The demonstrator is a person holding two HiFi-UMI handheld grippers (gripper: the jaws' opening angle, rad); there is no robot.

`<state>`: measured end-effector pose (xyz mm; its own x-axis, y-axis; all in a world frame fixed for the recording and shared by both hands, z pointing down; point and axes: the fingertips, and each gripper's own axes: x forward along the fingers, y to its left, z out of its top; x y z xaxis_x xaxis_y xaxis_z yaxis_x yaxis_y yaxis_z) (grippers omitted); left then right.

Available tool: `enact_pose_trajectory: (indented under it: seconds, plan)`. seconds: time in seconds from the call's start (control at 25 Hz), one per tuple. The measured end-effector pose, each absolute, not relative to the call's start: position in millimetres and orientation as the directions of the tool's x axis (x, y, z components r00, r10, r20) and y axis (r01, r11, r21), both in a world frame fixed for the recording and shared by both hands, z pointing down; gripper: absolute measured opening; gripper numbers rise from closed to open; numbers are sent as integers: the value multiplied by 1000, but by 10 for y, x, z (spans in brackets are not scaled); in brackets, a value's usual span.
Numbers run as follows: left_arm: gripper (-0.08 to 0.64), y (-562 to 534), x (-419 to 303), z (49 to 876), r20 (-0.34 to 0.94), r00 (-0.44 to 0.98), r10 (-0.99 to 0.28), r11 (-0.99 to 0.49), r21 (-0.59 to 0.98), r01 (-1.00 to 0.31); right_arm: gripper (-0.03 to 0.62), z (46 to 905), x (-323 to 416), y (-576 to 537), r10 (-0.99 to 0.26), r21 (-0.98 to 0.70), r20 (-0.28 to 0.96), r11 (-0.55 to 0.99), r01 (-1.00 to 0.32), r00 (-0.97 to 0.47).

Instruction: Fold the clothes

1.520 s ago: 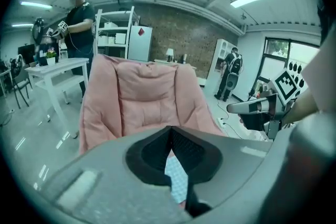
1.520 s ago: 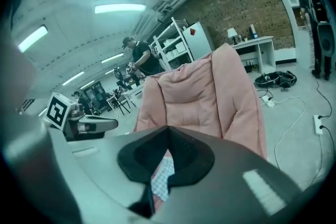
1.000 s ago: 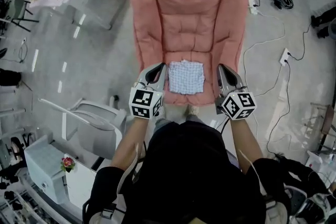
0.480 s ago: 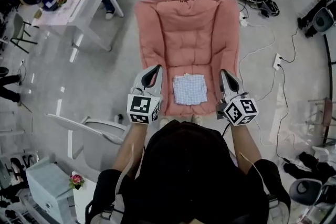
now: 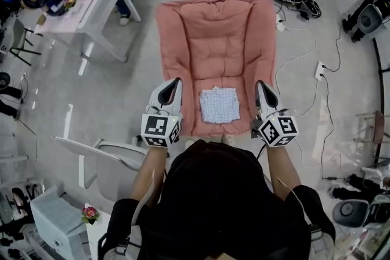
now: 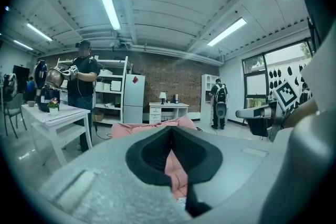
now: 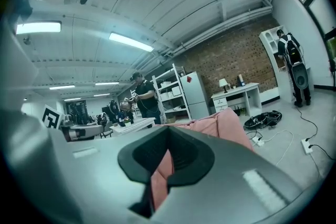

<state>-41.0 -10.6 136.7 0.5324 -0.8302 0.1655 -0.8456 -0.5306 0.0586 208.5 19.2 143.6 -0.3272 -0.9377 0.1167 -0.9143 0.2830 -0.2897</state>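
Pink cushion [image 5: 216, 33] holds the checked cloth [image 5: 220, 105], folded small, near its front. Left tongs [image 5: 176, 81] and right tongs [image 5: 261, 86] hover either side, pinched together, empty. Folding looks done; next, step away.

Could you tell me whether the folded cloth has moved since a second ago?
No. The folded cloth lies in the same spot near the pink cushion's front edge as before.
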Motion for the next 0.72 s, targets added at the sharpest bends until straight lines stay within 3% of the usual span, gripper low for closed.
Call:
enact_pose_trajectory:
  seconds: [0.72]
  plan:
    - [8,-137,-375,1427,174,507,-844,-507,45,-861,3,1446,2094,43,-934,-267,103,306,-914,-343]
